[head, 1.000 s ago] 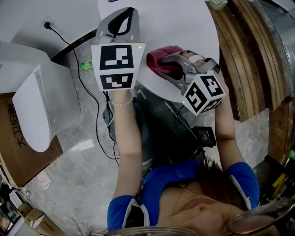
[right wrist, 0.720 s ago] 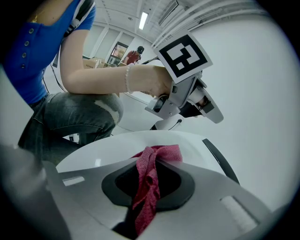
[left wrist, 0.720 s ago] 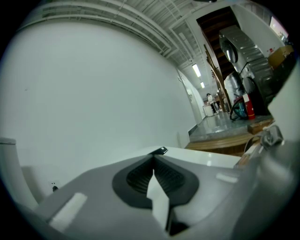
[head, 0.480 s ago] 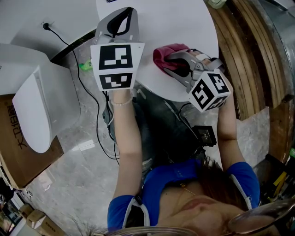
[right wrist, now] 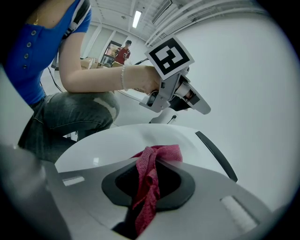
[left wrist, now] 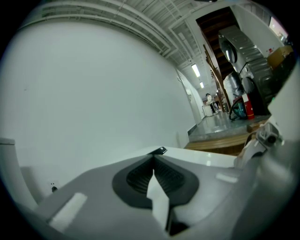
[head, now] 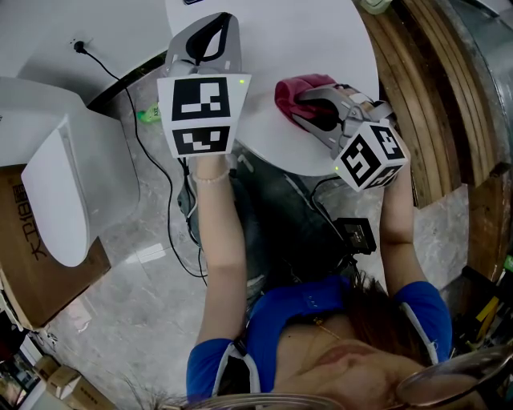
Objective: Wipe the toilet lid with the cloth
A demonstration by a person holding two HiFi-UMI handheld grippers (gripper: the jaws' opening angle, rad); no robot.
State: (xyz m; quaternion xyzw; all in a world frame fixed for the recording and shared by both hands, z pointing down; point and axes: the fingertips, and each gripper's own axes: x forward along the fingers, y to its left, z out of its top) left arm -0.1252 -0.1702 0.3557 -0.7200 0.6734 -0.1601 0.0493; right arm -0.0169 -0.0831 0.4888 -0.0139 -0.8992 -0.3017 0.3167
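Note:
A red cloth (head: 298, 86) lies bunched on a round white surface (head: 321, 32) in front of me. My right gripper (head: 314, 108) is shut on it; in the right gripper view the cloth (right wrist: 149, 174) hangs pinched between the jaws (right wrist: 154, 161). My left gripper (head: 220, 24) hovers over the left part of that surface, shut with nothing in it (left wrist: 153, 180). It also shows in the right gripper view as the left gripper (right wrist: 176, 89) held in a hand. A white toilet (head: 56, 184) with its lid down stands at the far left, apart from both grippers.
A black cable (head: 152, 172) runs from a wall socket across the marble floor between the toilet and my legs. A cardboard box (head: 20, 264) sits under the toilet. Wooden planks (head: 433, 96) lie to the right. A small black item (left wrist: 161, 150) rests on the white surface.
My right gripper has slid right and slightly away across the white surface, dragging the red cloth with it. The left gripper has stayed in place.

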